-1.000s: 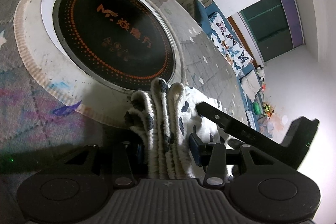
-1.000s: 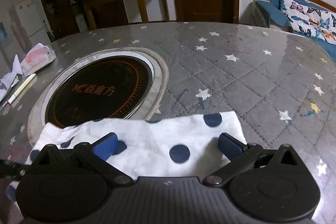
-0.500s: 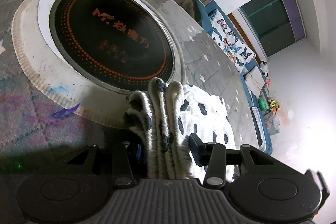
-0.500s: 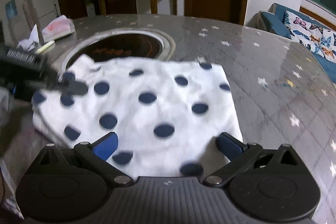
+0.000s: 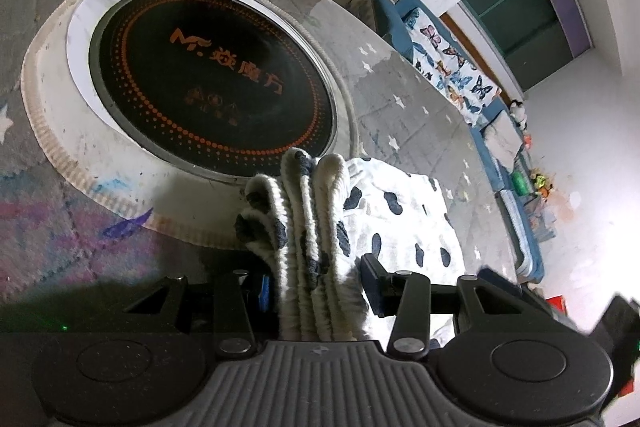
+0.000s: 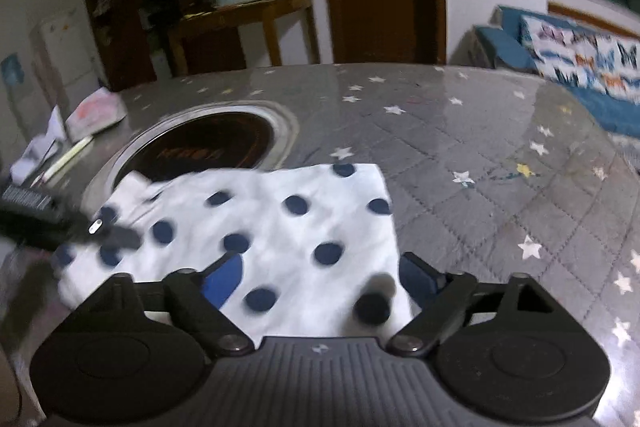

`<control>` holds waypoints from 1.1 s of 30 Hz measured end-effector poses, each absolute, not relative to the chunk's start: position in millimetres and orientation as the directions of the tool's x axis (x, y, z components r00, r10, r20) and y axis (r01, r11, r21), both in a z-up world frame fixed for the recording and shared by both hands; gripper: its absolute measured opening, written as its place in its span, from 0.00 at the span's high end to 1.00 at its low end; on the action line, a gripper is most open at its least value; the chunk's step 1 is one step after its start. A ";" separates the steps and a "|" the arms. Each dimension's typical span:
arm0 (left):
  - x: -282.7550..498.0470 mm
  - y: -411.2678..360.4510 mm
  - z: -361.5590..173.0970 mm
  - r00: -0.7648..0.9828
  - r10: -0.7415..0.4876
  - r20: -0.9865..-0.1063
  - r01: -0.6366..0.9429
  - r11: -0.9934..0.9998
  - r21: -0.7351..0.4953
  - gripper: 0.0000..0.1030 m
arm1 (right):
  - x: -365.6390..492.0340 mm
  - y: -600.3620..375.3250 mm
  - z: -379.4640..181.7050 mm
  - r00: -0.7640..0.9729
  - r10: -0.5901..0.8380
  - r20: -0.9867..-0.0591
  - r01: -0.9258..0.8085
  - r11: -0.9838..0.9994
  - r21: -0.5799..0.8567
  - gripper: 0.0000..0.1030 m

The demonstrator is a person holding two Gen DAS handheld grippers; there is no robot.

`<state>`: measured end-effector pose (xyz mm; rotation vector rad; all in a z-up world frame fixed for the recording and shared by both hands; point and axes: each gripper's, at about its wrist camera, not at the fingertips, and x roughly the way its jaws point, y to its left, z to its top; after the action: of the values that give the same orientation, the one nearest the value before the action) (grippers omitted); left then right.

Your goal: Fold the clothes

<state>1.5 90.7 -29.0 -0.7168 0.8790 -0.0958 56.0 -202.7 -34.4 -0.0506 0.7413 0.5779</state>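
A white cloth with dark blue dots (image 6: 288,227) lies folded on the grey star-patterned table (image 6: 460,131). My left gripper (image 5: 316,283) is shut on the cloth's thick bundled edge (image 5: 308,211), several layers standing between its pads. It shows in the right wrist view as a dark blurred bar (image 6: 60,223) at the cloth's left end. My right gripper (image 6: 320,271) hangs over the cloth's near right part. Its jaws are closing, the cloth lies between them, and the pads stand apart from it.
A round black induction hob (image 5: 208,83) is set into the table just beyond the cloth. Papers (image 6: 96,111) and a pen (image 6: 68,159) lie at the far left. A blue sofa with butterfly cushions (image 6: 580,67) stands past the table's right edge.
The right gripper drew back across the cloth and its jaws narrowed. It left the middle of the left wrist view for the right edge. The left gripper kept its hold and rolled slightly.
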 end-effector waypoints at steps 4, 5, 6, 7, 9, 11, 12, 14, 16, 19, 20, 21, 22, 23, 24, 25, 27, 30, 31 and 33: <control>3.5 84.2 -23.7 0.637 -0.326 -0.699 -0.207 0.801 -0.562 0.55 | 85.6 -207.0 -46.3 0.585 0.468 -0.662 -0.476 0.859 0.187 0.31; 3.8 82.3 -22.2 0.633 -0.316 -0.707 -0.205 0.812 -0.547 0.55 | 90.7 -208.6 -49.4 0.579 0.470 -0.666 -0.471 0.860 0.198 0.34; 4.5 80.3 -20.8 0.630 -0.305 -0.714 -0.204 0.823 -0.531 0.55 | 95.3 -210.1 -52.5 0.573 0.472 -0.670 -0.466 0.860 0.207 0.37; 5.9 77.8 -19.8 0.627 -0.296 -0.721 -0.202 0.832 -0.517 0.55 | 96.6 -210.7 -55.0 0.574 0.477 -0.665 -0.469 0.858 0.210 0.38; 8.6 72.7 -17.7 0.621 -0.274 -0.734 -0.200 0.850 -0.487 0.57 | 97.2 -211.8 -57.5 0.578 0.487 -0.655 -0.479 0.852 0.210 0.49; 11.1 67.3 -15.2 0.617 -0.251 -0.746 -0.196 0.869 -0.454 0.56 | 97.7 -213.9 -58.7 0.565 0.509 -0.649 -0.488 0.841 0.234 0.63; 11.9 64.0 -13.1 0.619 -0.239 -0.748 -0.190 0.879 -0.438 0.56 | 97.2 -215.7 -59.3 0.559 0.519 -0.647 -0.492 0.835 0.244 0.74; 13.6 57.4 -9.0 0.624 -0.214 -0.752 -0.178 0.897 -0.404 0.59 | 96.2 -220.2 -59.5 0.559 0.530 -0.638 -0.493 0.831 0.258 0.85; 15.3 50.8 -4.9 0.629 -0.190 -0.754 -0.167 0.914 -0.369 0.64 | 94.8 -225.6 -56.6 0.563 0.545 -0.622 -0.487 0.826 0.283 0.91; 18.9 40.2 2.5 0.637 -0.172 -0.752 -0.138 0.933 -0.331 0.69 | 91.2 -235.4 -48.3 0.589 0.552 -0.590 -0.480 0.826 0.294 0.93; 20.8 35.7 5.0 0.640 -0.170 -0.750 -0.126 0.939 -0.321 0.69 | 90.5 -238.8 -44.2 0.601 0.551 -0.579 -0.478 0.828 0.292 0.93; 22.9 30.9 7.3 0.643 -0.169 -0.747 -0.113 0.944 -0.310 0.70 | 90.1 -242.3 -40.1 0.612 0.550 -0.569 -0.476 0.830 0.290 0.93; 25.4 25.3 10.0 0.646 -0.167 -0.745 -0.100 0.949 -0.299 0.70 | 90.5 -246.0 -36.0 0.623 0.545 -0.561 -0.474 0.834 0.285 0.93; 28.2 19.4 12.9 0.650 -0.165 -0.742 -0.085 0.954 -0.287 0.70 | 90.9 -249.7 -31.9 0.633 0.541 -0.553 -0.471 0.837 0.279 0.93; 31.0 13.6 15.3 0.655 -0.162 -0.738 -0.071 0.959 -0.273 0.70 | 91.3 -253.4 -27.8 0.644 0.537 -0.545 -0.469 0.840 0.273 0.93; 34.0 7.7 17.7 0.660 -0.159 -0.735 -0.057 0.964 -0.260 0.70 | 91.8 -257.2 -23.7 0.655 0.532 -0.537 -0.466 0.844 0.267 0.93; 41.5 -3.1 22.0 0.666 -0.161 -0.728 -0.032 0.969 -0.244 0.70 | 93.1 -265.4 -17.1 0.676 0.517 -0.526 -0.455 0.853 0.255 0.93; 53.8 -19.1 27.9 0.675 -0.173 -0.718 0.007 0.974 -0.228 0.70 | 98.9 -281.2 -6.6 0.713 0.482 -0.509 -0.428 0.874 0.228 0.93; 58.4 -24.9 29.7 0.678 -0.178 -0.713 0.020 0.974 -0.224 0.70 | 100.6 -286.4 -4.1 0.723 0.471 -0.505 -0.419 0.880 0.221 0.93; 67.7 -35.0 31.0 0.682 -0.188 -0.707 0.043 0.975 -0.217 0.70 | 104.4 -295.8 0.1 0.741 0.449 -0.500 -0.400 0.892 0.209 0.93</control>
<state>67.7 -35.0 31.0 -0.1893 0.8114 -0.1304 104.4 -295.8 0.1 0.0900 0.5706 0.4663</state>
